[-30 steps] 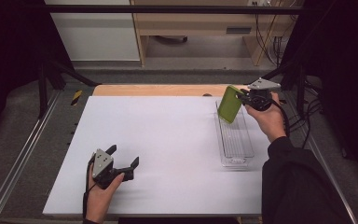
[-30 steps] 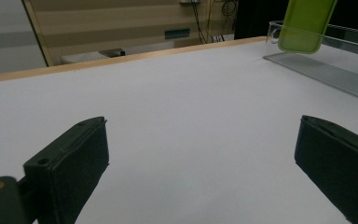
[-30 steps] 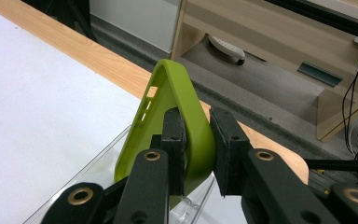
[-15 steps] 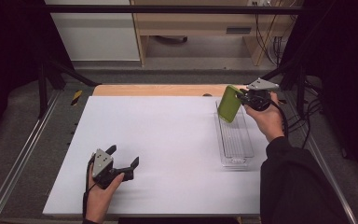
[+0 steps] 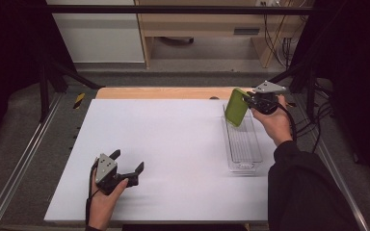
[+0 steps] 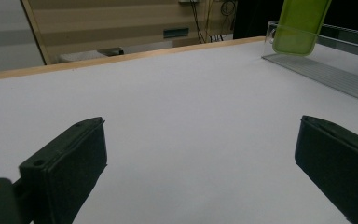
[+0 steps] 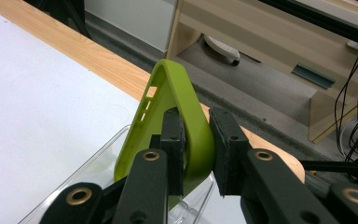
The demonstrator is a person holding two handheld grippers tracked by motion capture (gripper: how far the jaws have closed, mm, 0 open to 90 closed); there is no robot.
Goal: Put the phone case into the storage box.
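One green phone case [image 5: 236,107] is the object in hand, clamped at one edge between the closed pads of the right gripper [image 7: 196,148] and held tilted in the air above the far end of a clear plastic tray [image 5: 243,144]. In the right gripper view the case's soft wall is pinched flat between the two pads, with its side cut-outs turned toward the table. Compared with the frames from a second and half a second earlier, nothing has shifted: case, tray and both hands keep the same places, so the moment reads as a pause in mid-carry. By judgement, the case is poised either for lowering into the tray or just after lifting from it; the pictures do not settle which. The tray lies lengthwise along the right side of the white table [image 5: 173,144], and its ribbed floor appears bare. The left gripper [image 5: 125,168] rests on the near left of the table, well apart from the tray, jaws spread wide with nothing between them; its own view looks across bare tabletop toward the tray and the hanging case [image 6: 300,25]. Beyond the table's wooden far edge stands a low wooden shelf unit [image 5: 207,26] with cables [image 5: 279,43] beside it. Only the tray's thin upright walls could catch the case's lower corner on a descent.
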